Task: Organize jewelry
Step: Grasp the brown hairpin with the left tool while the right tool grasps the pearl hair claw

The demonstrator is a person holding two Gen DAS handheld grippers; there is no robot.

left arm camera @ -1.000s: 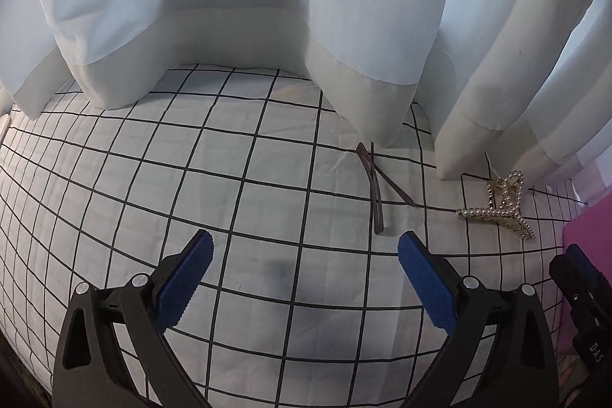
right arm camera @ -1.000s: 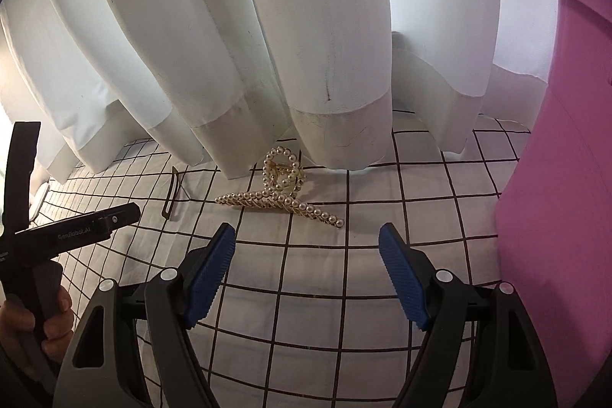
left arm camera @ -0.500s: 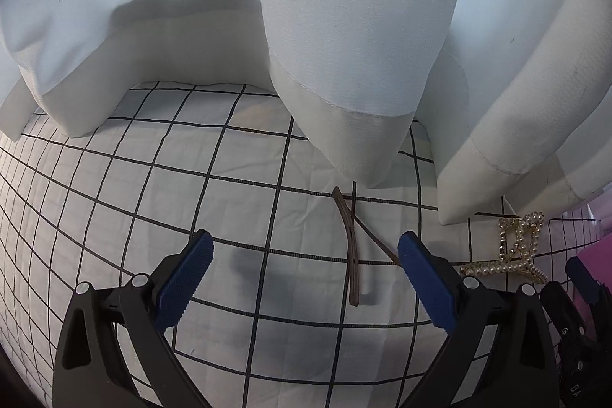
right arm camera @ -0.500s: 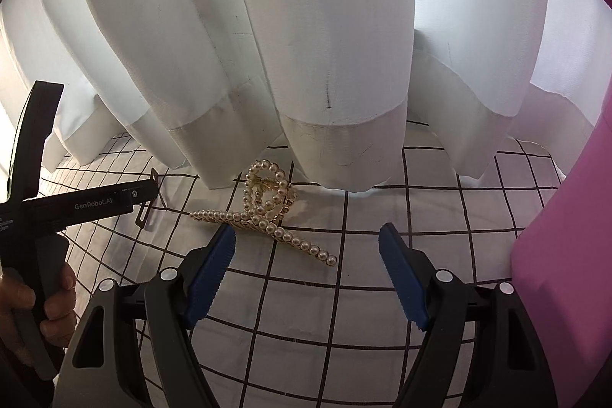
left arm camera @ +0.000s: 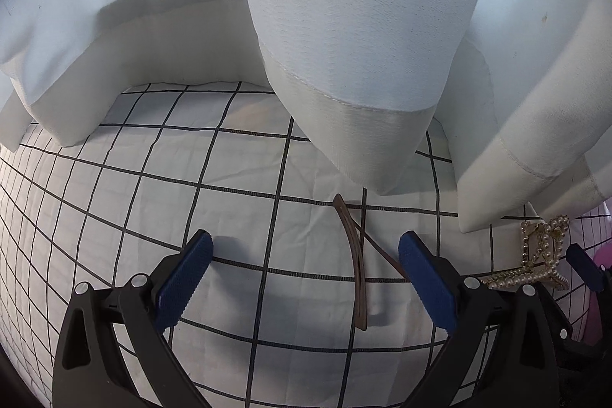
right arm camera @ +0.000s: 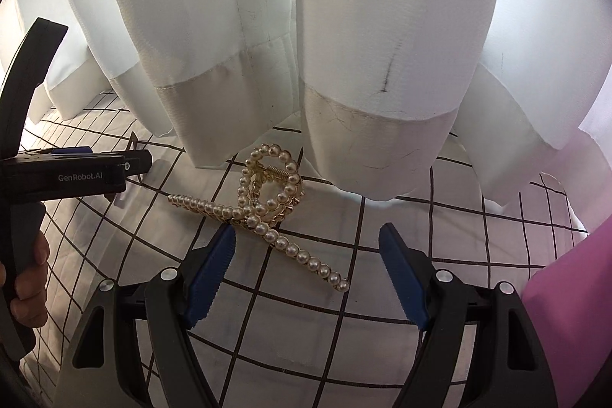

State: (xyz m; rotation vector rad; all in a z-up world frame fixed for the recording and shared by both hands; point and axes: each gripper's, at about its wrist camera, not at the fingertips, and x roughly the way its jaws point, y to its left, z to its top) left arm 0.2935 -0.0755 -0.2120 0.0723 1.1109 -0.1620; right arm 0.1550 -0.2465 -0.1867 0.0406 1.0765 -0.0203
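Pearl-studded and gold, the claw clip (right arm camera: 264,213) lies on the checked cloth (right arm camera: 306,312), its long arm running toward 4 o'clock between the spread blue pads of the right gripper (right arm camera: 306,274) (nothing gripped). At 9 o'clock, the left gripper (left arm camera: 304,278) gapes empty around a brown hair clip (left arm camera: 357,274). White curtains (right arm camera: 382,25) hang behind.

Setting: domestic room, probably a bedroom or window corner of a home. Evidence: long white fabric curtains (right arm camera: 382,25) with stitched hems, daylight behind them, hanging down onto a soft white quilted cloth with a black grid pattern (left arm camera: 153,186); a pink plastic container (right arm camera: 573,293) at one edge.
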